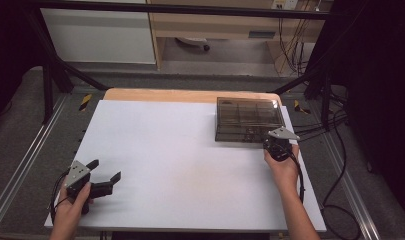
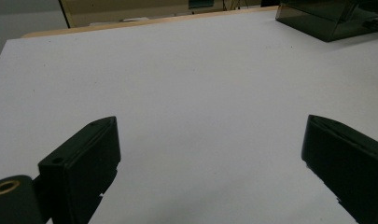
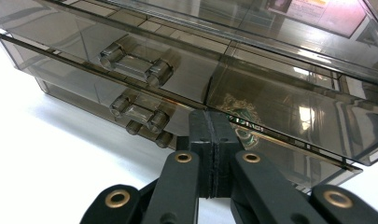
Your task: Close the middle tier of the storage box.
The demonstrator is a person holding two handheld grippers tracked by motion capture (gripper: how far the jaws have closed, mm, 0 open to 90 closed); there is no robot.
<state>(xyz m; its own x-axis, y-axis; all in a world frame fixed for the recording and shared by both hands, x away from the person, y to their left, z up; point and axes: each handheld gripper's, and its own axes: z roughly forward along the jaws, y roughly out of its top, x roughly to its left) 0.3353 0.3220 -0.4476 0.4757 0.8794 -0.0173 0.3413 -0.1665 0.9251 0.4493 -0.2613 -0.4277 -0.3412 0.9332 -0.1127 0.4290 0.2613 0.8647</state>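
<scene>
The smoked plastic drawer box (image 1: 248, 118) stands at the far right of the white table top (image 1: 180, 165), its front turned toward the person. The right gripper (image 1: 276, 141) is held right up at that front, its jaws pressed flat together with nothing between them; in the right gripper view the closed tips (image 3: 213, 135) sit at the front face of the right-hand drawer (image 3: 289, 116), just beside the stacked clear handles (image 3: 136, 65) of the drawers to their left. Whether the tips actually touch the plastic cannot be told. All drawer fronts appear flush, so none looks pulled out yet, and no handle is gripped. The left gripper (image 1: 104, 172) rests at the near left corner, well apart from the box, jaws spread wide over bare table and holding nothing. Judgement: the work on the box is at its very start; the approach is made, but taking hold of a handle, drawing a drawer and anything after that remain to be done
</scene>
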